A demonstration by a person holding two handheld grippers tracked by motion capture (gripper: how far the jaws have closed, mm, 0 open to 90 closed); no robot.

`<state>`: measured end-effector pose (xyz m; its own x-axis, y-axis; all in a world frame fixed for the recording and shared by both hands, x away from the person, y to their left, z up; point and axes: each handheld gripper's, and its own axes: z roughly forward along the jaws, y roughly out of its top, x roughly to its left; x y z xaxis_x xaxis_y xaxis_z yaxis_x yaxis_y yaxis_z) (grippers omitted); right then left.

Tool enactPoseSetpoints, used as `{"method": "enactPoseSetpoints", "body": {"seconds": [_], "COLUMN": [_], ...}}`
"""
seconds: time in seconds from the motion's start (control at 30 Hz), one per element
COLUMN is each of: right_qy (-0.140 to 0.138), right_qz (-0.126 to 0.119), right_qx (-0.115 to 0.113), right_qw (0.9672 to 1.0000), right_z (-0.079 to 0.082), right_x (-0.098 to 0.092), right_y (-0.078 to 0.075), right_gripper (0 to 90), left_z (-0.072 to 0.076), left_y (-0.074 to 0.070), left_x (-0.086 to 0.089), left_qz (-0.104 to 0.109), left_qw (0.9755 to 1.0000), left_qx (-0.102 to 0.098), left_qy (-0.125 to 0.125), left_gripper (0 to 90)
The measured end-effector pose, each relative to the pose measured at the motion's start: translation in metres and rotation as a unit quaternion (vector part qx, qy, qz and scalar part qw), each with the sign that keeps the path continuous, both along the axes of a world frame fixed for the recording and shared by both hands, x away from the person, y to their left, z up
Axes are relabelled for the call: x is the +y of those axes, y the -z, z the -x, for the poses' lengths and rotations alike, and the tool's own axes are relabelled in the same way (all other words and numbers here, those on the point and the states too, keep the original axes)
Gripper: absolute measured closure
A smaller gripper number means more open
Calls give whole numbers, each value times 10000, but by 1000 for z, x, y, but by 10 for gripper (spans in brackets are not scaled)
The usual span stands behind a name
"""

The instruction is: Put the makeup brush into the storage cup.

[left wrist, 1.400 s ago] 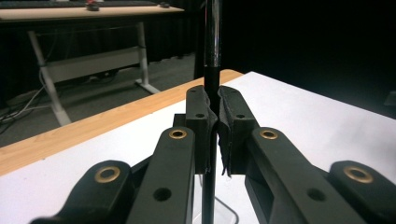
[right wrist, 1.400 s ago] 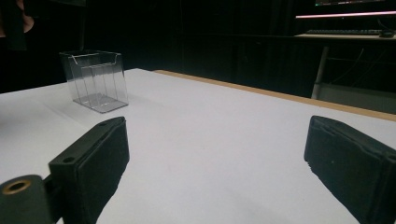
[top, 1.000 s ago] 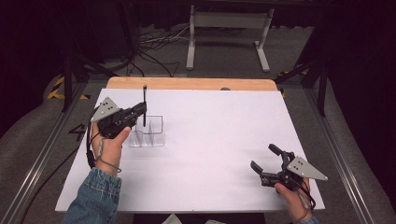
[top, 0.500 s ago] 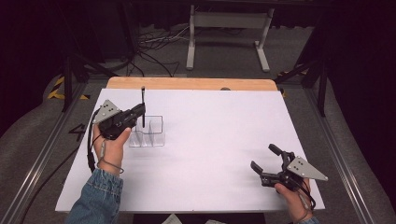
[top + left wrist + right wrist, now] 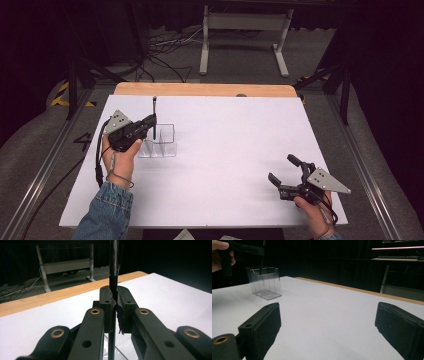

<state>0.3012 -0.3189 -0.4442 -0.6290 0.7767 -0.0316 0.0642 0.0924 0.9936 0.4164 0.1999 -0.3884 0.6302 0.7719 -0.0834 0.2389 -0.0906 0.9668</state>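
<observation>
Left tongs (image 5: pixel 149 121) clamp a thin black rod (image 5: pixel 154 116) upright, its lower end inside the clear divided holder (image 5: pixel 160 141) on the white tabletop (image 5: pixel 225 150). Right tongs (image 5: pixel 283 176) rest wide apart, well clear, near the tabletop's right front corner.

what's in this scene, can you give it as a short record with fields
setting: white table top with a wooden strip along its far edge
left gripper: shut on a thin black pen, held upright over the clear holder
right gripper: open, holding nothing, low over the near right part of the table
clear holder: transparent plastic box with dividers, standing on the left part of the table
pen tip: inside or just above the holder, cannot tell which
background: dark floor, cables, a light metal frame
</observation>
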Motion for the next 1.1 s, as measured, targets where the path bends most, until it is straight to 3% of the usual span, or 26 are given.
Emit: {"method": "enactPoseSetpoints", "body": {"seconds": [0.4,0.6,0.7,0.87,0.93,0.97,1.1], "right_qy": [-7,-5,-4,-31,-83,-77,-20], "right_qz": [-10,-9,-10,-3,-23,-14,-30], "right_qx": [-1,-2,-16,-34,-9,-21,-70], "right_qw": [10000,10000,10000,10000,10000,10000,10000], "right_z": [0,0,-2,-4,-6,-6,-9], "right_x": [0,0,0,1,2,1,-1], "right_y": [0,-1,-1,-2,-2,-3,-7], "right_gripper": [70,70,70,69,62,58,28], "left_z": [0,0,2,7,11,13,23], "left_y": [7,8,5,1,0,0,-4], "left_x": [1,1,0,0,0,0,0], "left_qz": [-53,48,130,154,187,302,236], "left_qw": [9999,9996,9995,9994,9993,9985,9986], "left_qx": [131,192,230,253,214,303,88], "left_qy": [5,202,155,172,241,329,476], "left_gripper": [834,821,564,281,254,237,155]}}
